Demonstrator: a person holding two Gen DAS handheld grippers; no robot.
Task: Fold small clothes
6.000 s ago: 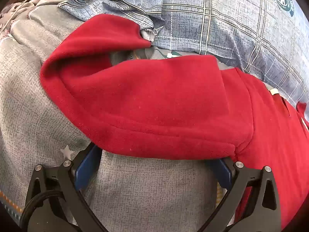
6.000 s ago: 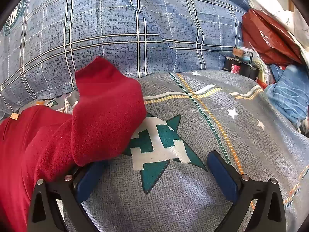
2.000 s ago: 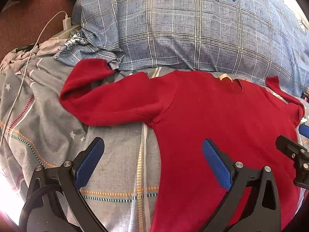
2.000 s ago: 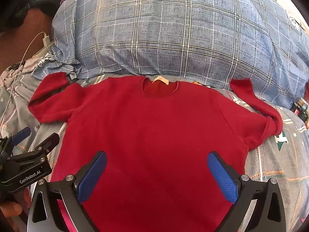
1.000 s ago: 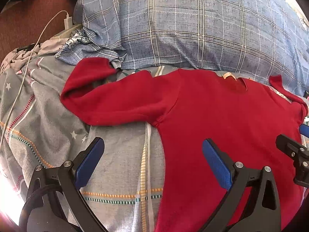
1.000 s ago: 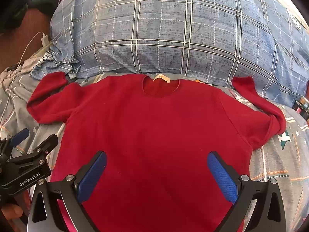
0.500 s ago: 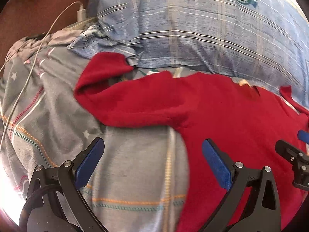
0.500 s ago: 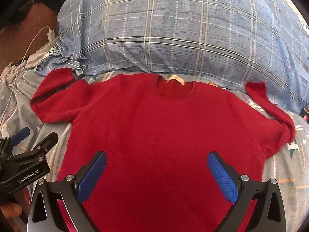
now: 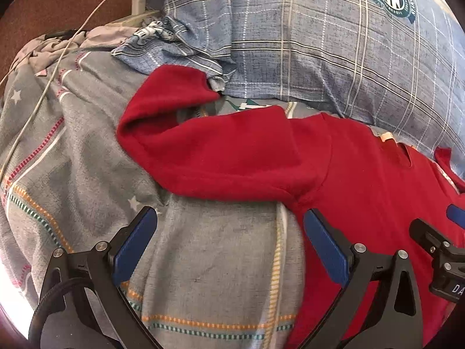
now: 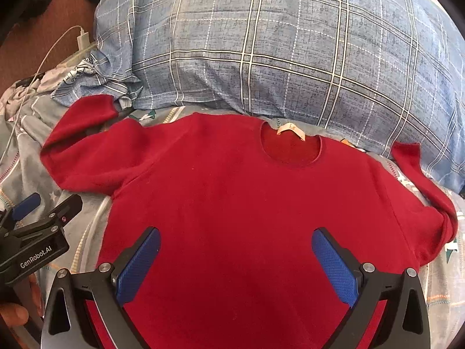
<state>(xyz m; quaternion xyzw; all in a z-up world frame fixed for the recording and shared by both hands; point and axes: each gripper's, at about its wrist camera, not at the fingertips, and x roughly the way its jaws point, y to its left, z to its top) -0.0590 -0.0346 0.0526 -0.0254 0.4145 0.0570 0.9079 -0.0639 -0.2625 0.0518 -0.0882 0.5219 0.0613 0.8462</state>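
Observation:
A small red sweater (image 10: 250, 203) lies flat on the bed, neck with its label (image 10: 290, 130) toward the pillow. Its left sleeve (image 9: 221, 151) is doubled back, cuff (image 9: 174, 87) by the pillow corner. Its right sleeve (image 10: 421, 186) is folded too. My left gripper (image 9: 229, 241) is open and empty over the grey sheet, just short of the left sleeve and armpit. My right gripper (image 10: 237, 257) is open and empty above the sweater's lower body. The left gripper also shows in the right wrist view (image 10: 43, 212).
A blue plaid pillow (image 10: 276, 46) lies behind the sweater. A white charger and cable (image 9: 87, 20) run over the grey patterned sheet (image 9: 87, 151) at the left. The other gripper (image 9: 441, 241) shows at the right edge of the left wrist view.
My left gripper has moved left and closer to the folded left sleeve. My right gripper has drifted slightly left and closer over the sweater's body. Both stay open.

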